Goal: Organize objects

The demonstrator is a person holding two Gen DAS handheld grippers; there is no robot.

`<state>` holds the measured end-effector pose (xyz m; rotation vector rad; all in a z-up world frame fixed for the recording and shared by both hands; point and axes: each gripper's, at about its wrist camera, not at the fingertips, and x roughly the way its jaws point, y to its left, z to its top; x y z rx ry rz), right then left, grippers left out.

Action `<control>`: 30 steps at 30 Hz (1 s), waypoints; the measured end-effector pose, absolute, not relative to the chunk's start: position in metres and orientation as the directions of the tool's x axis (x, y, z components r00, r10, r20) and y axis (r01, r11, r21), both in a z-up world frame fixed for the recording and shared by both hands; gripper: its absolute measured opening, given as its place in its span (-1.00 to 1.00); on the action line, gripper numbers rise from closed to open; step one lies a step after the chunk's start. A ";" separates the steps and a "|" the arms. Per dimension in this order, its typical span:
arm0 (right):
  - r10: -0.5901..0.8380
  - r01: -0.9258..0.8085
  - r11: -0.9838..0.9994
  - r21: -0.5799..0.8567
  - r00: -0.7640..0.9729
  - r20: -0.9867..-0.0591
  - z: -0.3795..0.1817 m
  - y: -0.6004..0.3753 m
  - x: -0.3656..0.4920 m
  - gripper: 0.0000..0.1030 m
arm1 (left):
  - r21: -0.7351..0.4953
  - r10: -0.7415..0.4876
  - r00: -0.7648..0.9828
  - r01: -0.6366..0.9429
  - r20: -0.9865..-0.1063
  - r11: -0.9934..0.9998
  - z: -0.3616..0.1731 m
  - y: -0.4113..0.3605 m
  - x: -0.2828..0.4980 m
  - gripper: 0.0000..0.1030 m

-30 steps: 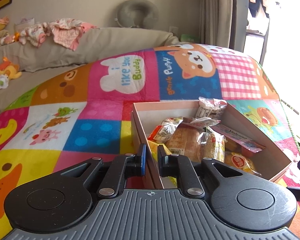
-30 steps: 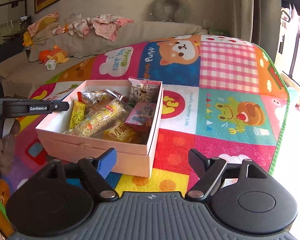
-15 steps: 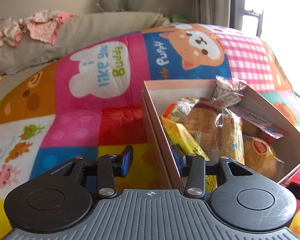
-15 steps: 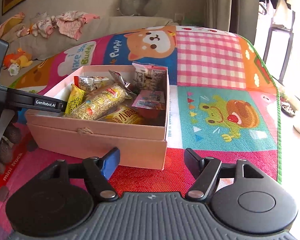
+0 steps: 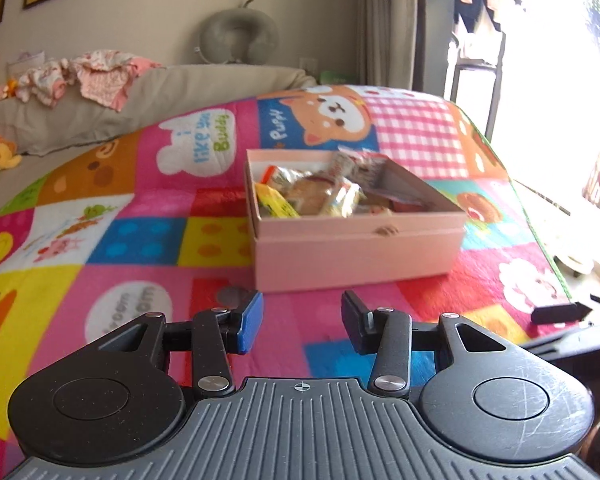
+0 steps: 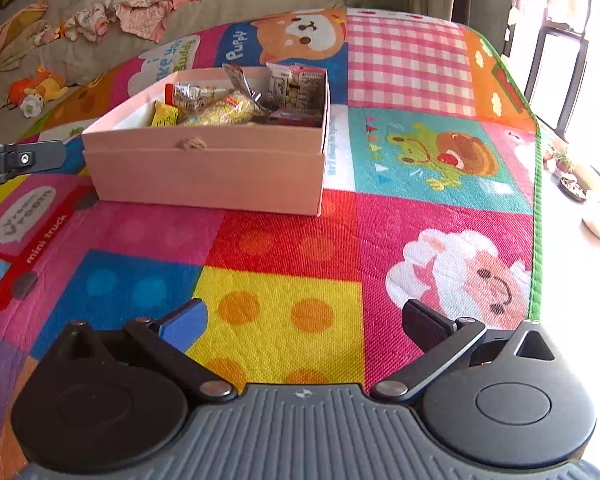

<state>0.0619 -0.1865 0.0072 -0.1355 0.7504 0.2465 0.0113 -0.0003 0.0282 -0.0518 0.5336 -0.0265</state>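
Note:
A pink cardboard box (image 5: 356,248) stands lidless on the colourful play mat, filled with several wrapped snacks (image 5: 324,196). In the left wrist view my left gripper (image 5: 300,316) hovers over the mat a short way in front of the box, open, with nothing between its fingers. The right wrist view shows the same box (image 6: 204,176) and its snacks (image 6: 228,108) farther off at upper left. My right gripper (image 6: 304,316) is low over the mat, its jaws opening wide and empty. The left gripper's finger (image 6: 20,158) pokes in at the left edge, beside the box.
The play mat (image 6: 284,248) ends at a green border (image 6: 536,216) on the right, with small dishes on the floor past it. Behind the mat is a grey sofa (image 5: 112,116) with crumpled clothes, plush toys and a neck pillow. A bright window is at the right.
My left gripper let go of the box's left wall, opened and drew back, so the box now stands well ahead of it. My right gripper sank, backed away from the box and spread wider.

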 end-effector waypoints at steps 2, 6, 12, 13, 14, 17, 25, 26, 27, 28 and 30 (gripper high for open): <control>0.189 -0.256 0.967 0.010 0.689 -0.700 0.006 -0.192 0.065 1.00 | -0.034 -0.030 0.833 0.013 -0.552 0.999 0.015 -0.010 0.014 -0.07; 0.176 -0.227 0.974 0.012 0.722 -0.670 0.001 -0.193 0.059 1.00 | -0.002 -0.010 0.805 0.011 -0.593 1.000 0.002 -0.022 0.013 -0.05; 0.157 -0.195 0.981 0.013 0.744 -0.649 -0.001 -0.191 0.056 1.00 | -0.030 -0.017 0.807 -0.001 -0.590 1.000 0.001 -0.020 0.011 -0.03; 0.154 -0.193 0.981 0.011 0.746 -0.648 -0.001 -0.191 0.056 1.00 | -0.030 -0.013 0.807 -0.006 -0.591 1.000 0.001 -0.021 0.013 -0.03; 0.154 -0.193 0.981 0.011 0.747 -0.647 -0.001 -0.191 0.056 1.00 | -0.029 -0.009 0.807 -0.010 -0.591 1.000 0.001 -0.021 0.013 -0.03; 0.153 -0.189 0.982 0.013 0.751 -0.643 -0.001 -0.191 0.055 1.00 | -0.014 0.005 0.806 -0.017 -0.592 1.000 0.002 -0.025 0.013 -0.03; 0.146 -0.175 0.985 0.017 0.762 -0.630 -0.002 -0.190 0.052 1.00 | -0.042 0.003 0.807 -0.035 -0.590 0.999 0.002 -0.022 0.016 -0.02; 0.146 -0.175 0.984 0.016 0.762 -0.631 -0.002 -0.190 0.052 1.00 | -0.035 0.008 0.807 -0.036 -0.591 0.999 0.002 -0.023 0.016 -0.02; 0.145 -0.175 0.984 0.015 0.762 -0.631 -0.002 -0.189 0.052 1.00 | -0.027 0.013 0.806 -0.036 -0.591 0.999 0.002 -0.024 0.017 -0.02; 0.145 -0.175 0.984 0.016 0.762 -0.631 -0.003 -0.189 0.052 1.00 | -0.023 0.016 0.806 -0.037 -0.591 0.999 0.002 -0.025 0.017 -0.02; 0.144 -0.175 0.985 0.014 0.762 -0.631 -0.003 -0.189 0.052 1.00 | -0.027 0.014 0.806 -0.037 -0.591 0.999 0.002 -0.025 0.017 -0.02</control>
